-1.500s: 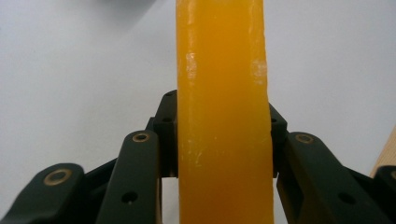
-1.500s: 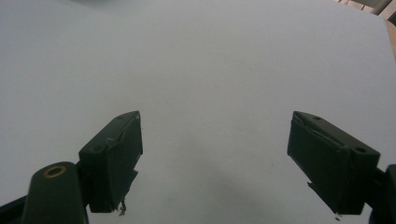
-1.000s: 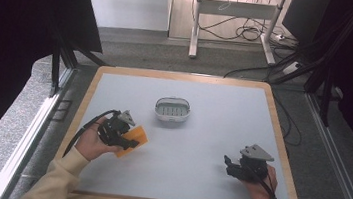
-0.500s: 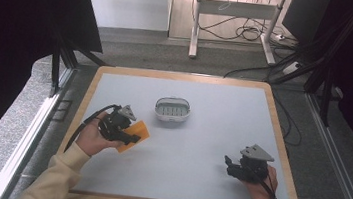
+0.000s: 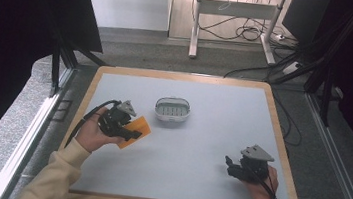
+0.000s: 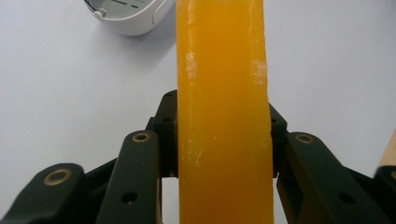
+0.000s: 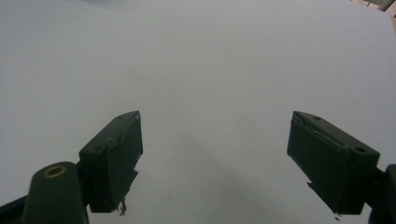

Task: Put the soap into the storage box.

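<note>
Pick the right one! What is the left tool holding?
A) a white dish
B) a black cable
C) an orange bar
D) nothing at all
C: in the left gripper view the black jaws of the left tool press on both sides of the orange bar, while the white dish sits apart on the table.

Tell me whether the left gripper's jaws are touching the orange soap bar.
Touching. In the left gripper view, the left gripper has both black jaws pressed flat against opposite sides of the orange soap bar, with no gap on either side.
</note>
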`<state>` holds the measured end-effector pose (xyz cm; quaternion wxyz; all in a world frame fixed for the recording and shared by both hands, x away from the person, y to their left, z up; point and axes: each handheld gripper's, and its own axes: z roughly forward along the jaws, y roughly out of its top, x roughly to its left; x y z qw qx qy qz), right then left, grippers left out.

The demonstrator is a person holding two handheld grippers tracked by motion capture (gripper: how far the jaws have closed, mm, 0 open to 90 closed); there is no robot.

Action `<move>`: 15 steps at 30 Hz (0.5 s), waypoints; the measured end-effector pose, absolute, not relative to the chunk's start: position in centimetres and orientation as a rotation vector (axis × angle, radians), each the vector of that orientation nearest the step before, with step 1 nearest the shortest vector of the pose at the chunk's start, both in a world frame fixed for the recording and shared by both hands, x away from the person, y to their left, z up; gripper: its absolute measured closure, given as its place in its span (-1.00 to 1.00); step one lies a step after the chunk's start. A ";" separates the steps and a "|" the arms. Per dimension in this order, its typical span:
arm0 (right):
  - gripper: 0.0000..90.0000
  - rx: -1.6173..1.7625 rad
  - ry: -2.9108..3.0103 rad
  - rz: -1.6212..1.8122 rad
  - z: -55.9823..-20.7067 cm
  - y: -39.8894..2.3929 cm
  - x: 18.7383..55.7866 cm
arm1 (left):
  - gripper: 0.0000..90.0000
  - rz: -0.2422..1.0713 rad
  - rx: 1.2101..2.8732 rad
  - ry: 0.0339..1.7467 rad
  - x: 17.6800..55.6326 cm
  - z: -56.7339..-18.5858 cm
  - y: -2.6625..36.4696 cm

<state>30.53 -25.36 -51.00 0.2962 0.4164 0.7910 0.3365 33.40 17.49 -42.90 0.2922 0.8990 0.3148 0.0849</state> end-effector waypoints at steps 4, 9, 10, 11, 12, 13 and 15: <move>-0.59 1.105 2.108 0.889 -51.1 -25.3 30.5 | 0.38 0.230 2.395 0.840 33.6 -42.8 17.5; -0.59 1.100 2.112 0.884 -51.2 -25.3 30.6 | 0.38 0.233 2.399 0.831 33.9 -42.6 17.1; -0.59 1.100 2.112 0.884 -51.2 -25.3 30.6 | 0.38 0.233 2.399 0.831 33.9 -42.6 17.1; -0.59 1.100 2.113 0.883 -51.1 -25.3 30.6 | 0.38 0.235 2.401 0.829 34.0 -42.6 17.0; -0.59 1.101 2.112 0.884 -51.1 -25.3 30.6 | 0.38 0.236 2.397 0.832 34.2 -42.6 17.0; -0.59 1.102 2.110 0.885 -51.1 -25.3 30.6 | 0.37 0.236 2.404 0.830 34.3 -42.5 17.0; -0.59 1.101 2.111 0.884 -51.1 -25.3 30.6 | 0.38 0.237 2.402 0.830 34.3 -42.5 16.9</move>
